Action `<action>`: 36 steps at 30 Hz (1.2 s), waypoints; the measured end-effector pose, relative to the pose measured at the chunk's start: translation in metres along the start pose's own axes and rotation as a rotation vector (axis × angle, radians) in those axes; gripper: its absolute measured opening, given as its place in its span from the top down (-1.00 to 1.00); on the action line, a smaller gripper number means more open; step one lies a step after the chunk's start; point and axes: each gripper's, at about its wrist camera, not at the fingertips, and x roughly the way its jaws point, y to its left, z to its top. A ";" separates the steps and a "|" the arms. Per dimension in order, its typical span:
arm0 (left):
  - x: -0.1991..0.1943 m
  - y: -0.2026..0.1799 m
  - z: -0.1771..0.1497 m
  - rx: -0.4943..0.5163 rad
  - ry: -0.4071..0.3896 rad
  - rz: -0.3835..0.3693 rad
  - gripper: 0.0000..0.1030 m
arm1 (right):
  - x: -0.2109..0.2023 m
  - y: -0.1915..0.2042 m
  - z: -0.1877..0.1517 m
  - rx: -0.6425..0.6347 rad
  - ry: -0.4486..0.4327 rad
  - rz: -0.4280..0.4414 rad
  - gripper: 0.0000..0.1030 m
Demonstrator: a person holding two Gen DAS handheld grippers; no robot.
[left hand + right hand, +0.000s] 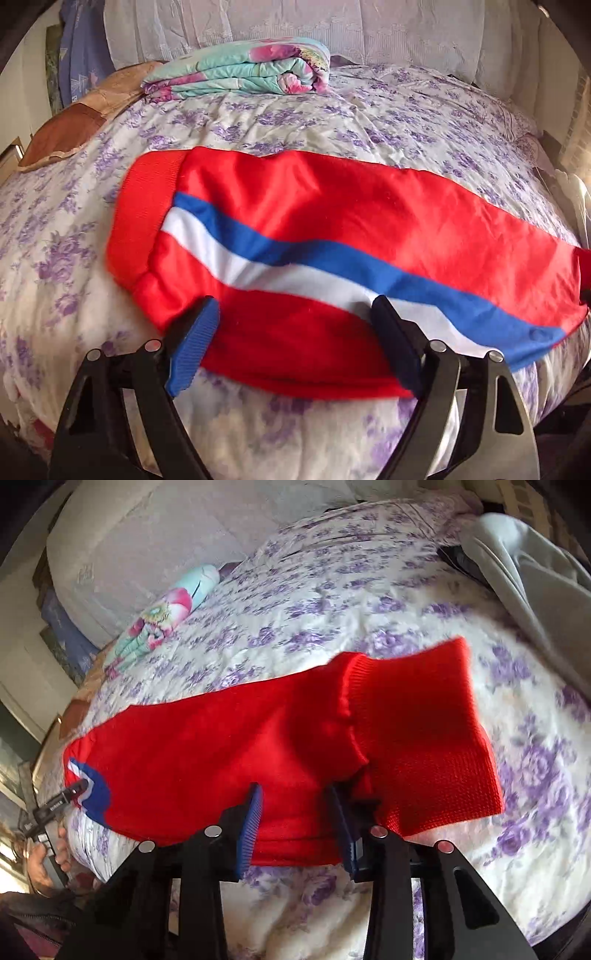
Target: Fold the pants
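Observation:
Red pants (332, 206) with a blue and white side stripe lie folded lengthwise across the flowered bed (332, 114). A ribbed red cuff sits at the left end in the left wrist view. My left gripper (291, 317) is open, its fingers (195, 332) over the near edge of the pants. In the right wrist view the pants (207, 746) end in a ribbed red cuff (432, 738) at the right. My right gripper (295, 808) is open, straddling the near edge of the fabric beside that cuff.
A folded turquoise and pink blanket (243, 70) lies at the back of the bed by a pale headboard. A brown pillow (70, 129) sits at the back left. A grey cloth (524, 565) hangs at the bed's right edge. The other gripper's tip (70, 794) shows at left.

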 end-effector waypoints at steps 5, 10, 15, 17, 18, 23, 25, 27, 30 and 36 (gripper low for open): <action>-0.023 -0.030 0.015 0.092 -0.056 -0.048 -0.57 | -0.004 0.081 0.066 -0.183 -0.056 0.183 -0.15; 0.008 -0.063 0.040 0.176 -0.057 -0.025 -0.72 | 0.090 0.180 0.135 -0.253 0.151 0.424 -0.11; 0.041 -0.062 0.030 0.197 0.015 0.028 -0.79 | 0.203 0.237 0.158 -0.239 0.413 0.476 -0.11; 0.039 -0.058 0.026 0.186 0.015 0.014 -0.82 | 0.226 0.239 0.153 -0.213 0.507 0.532 -0.11; 0.038 -0.056 0.024 0.184 0.008 0.008 -0.83 | 0.230 0.238 0.149 -0.212 0.537 0.563 -0.11; 0.040 -0.056 0.023 0.187 0.002 0.004 -0.90 | 0.226 0.259 0.146 -0.237 0.626 0.686 -0.11; 0.040 -0.057 0.023 0.189 0.002 0.003 -0.90 | 0.226 0.268 0.143 -0.280 0.659 0.682 -0.11; 0.040 -0.057 0.023 0.190 0.002 0.003 -0.90 | 0.233 0.274 0.137 -0.324 0.676 0.617 0.18; 0.040 -0.057 0.023 0.187 0.002 0.003 -0.90 | 0.254 0.267 0.137 -0.322 0.628 0.526 0.81; 0.039 -0.056 0.020 0.178 0.002 0.009 -0.91 | 0.251 0.250 0.144 -0.271 0.525 0.532 0.72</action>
